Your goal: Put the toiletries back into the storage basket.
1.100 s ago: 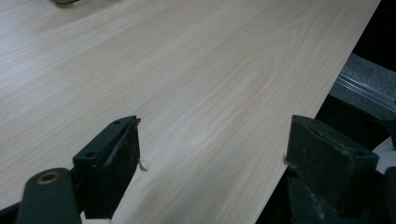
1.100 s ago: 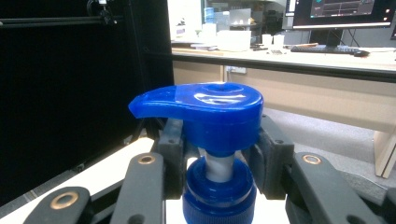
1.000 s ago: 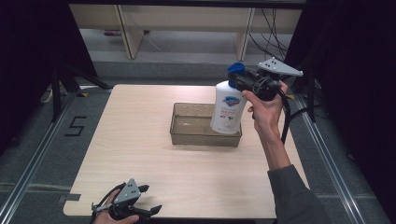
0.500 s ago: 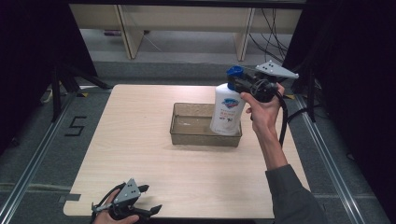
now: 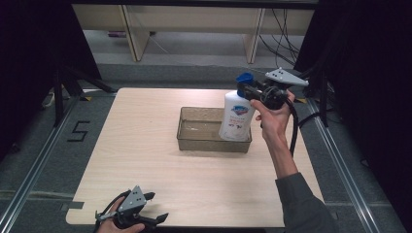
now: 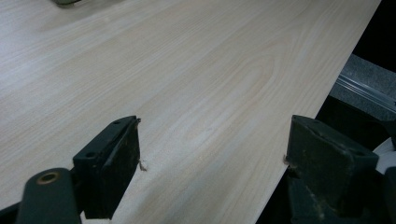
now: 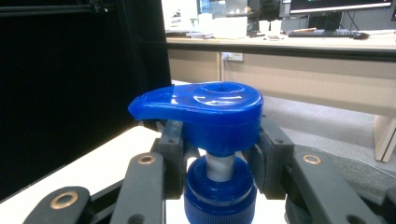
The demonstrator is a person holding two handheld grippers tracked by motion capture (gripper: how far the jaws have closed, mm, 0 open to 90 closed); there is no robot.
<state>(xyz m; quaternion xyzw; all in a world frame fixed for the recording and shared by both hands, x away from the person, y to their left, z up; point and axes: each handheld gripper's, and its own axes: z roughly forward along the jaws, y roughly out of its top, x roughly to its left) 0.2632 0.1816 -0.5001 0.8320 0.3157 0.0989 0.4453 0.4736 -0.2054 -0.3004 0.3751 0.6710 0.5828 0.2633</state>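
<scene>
right gripper [image 5: 248, 91] clamps the pump neck of the soap bottle [image 5: 236, 117] — upright, hanging over the tray [image 5: 194, 141], its 3 o'clock end; left gripper [image 5: 154, 209] gapes empty.

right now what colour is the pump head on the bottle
Blue; the pump head shows best in the right gripper view.

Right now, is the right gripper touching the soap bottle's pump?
Touching. The right gripper view shows the right gripper with both black jaws pressed against the blue pump on the soap bottle.
</scene>
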